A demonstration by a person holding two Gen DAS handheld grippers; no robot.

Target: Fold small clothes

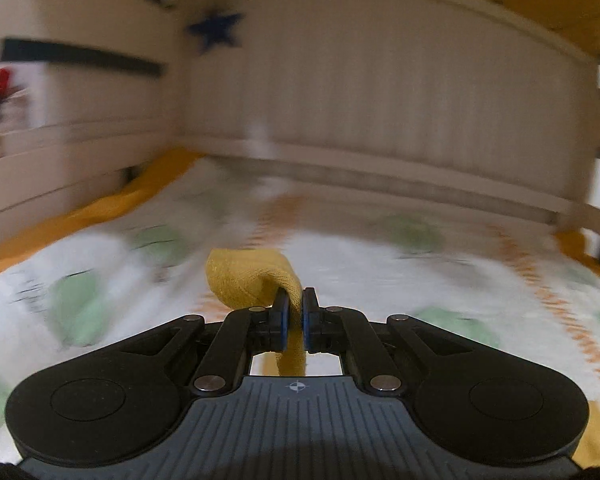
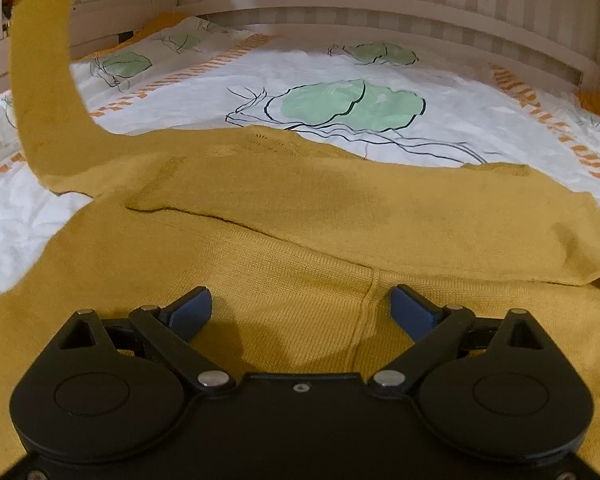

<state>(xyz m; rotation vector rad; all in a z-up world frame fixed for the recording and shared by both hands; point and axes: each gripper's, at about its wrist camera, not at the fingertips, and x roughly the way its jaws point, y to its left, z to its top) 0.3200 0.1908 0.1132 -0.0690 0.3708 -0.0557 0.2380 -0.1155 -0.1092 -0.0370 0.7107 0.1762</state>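
A mustard knit sweater (image 2: 300,216) lies spread on a white bedspread (image 2: 420,64) printed with green leaves, its long axis running left to right across the near part of the bed. One sleeve (image 2: 44,80) rises up from the sweater's left side toward the far left. The left gripper (image 1: 294,312) is clamped on a bunched end of mustard fabric, probably that sleeve's cuff, though the view is blurred. The right gripper (image 2: 300,308) hovers over the near body with its jaws spread wide, holding nothing.
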